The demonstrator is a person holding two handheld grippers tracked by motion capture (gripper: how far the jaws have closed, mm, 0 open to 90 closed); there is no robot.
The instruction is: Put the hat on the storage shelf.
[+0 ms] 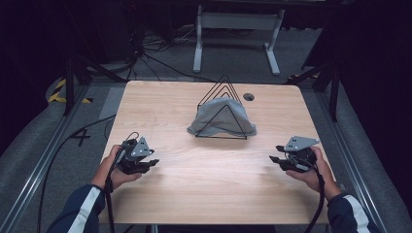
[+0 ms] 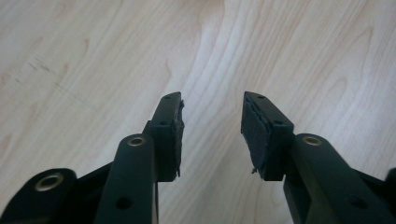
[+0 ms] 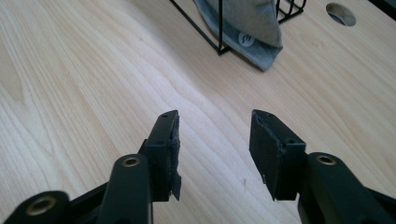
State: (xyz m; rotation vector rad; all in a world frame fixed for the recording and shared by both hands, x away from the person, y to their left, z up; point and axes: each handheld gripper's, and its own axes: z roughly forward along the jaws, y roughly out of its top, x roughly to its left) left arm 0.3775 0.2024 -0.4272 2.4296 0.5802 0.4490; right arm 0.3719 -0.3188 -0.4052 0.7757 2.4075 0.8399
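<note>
The left tongs (image 1: 145, 164) are held low over the near left part of the bench (image 1: 165, 111), their jaws set apart with nothing but bare wood seen between them. A grey cloth (image 1: 221, 118) is draped inside a black wire rack (image 1: 222, 97) at the middle of the far half of the bench, well apart from both tongs and roughly midway between them. A small round hole (image 1: 248, 96) is seen just beyond the rack. The right tongs (image 1: 279, 160) are held over the near right part, jaws likewise parted and empty; from them the cloth (image 3: 243, 28) is seen ahead.
</note>
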